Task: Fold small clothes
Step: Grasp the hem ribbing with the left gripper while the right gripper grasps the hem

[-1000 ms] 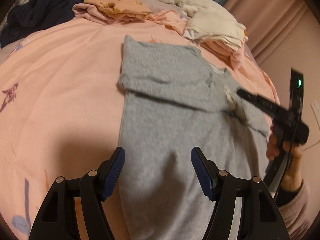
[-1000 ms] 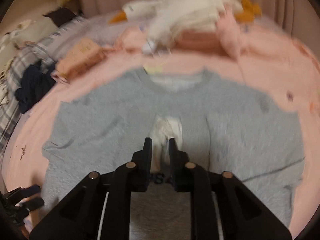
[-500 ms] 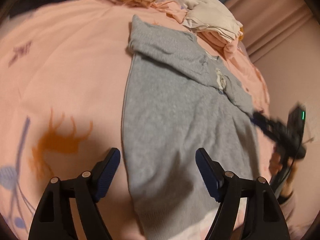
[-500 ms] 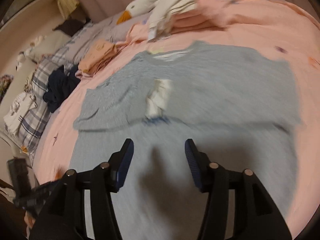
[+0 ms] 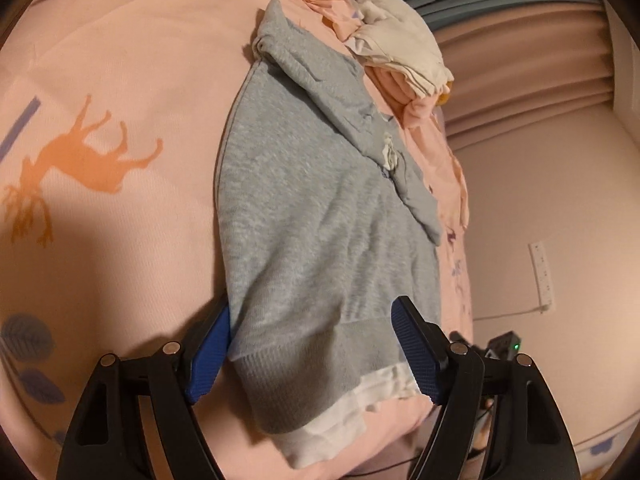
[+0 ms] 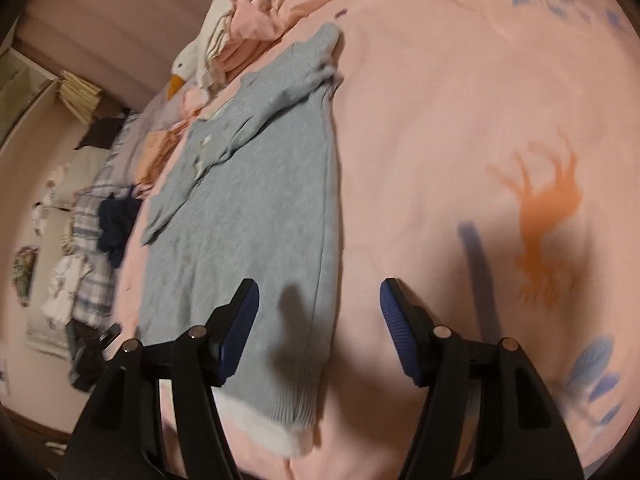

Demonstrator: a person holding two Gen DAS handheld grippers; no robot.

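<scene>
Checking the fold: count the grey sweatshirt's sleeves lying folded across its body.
2: one sleeve crosses from the far shoulder, the other from the shoulder nearer the wall; they meet mid-chest of the grey knit sweatshirt.

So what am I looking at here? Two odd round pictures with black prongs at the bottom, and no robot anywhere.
No robot: a person holds a hand-held gripper in each hand, each carrying a fisheye camera looking along its two fingers. One picture is from the left hand-held gripper, the other from the right hand-held gripper. Both are open and hold nothing. On the pink bedspread lies a grey sweatshirt, sleeves folded across the chest, each gripper near one bottom hem corner. Beyond it sit a goose plush and other clothes.
</scene>
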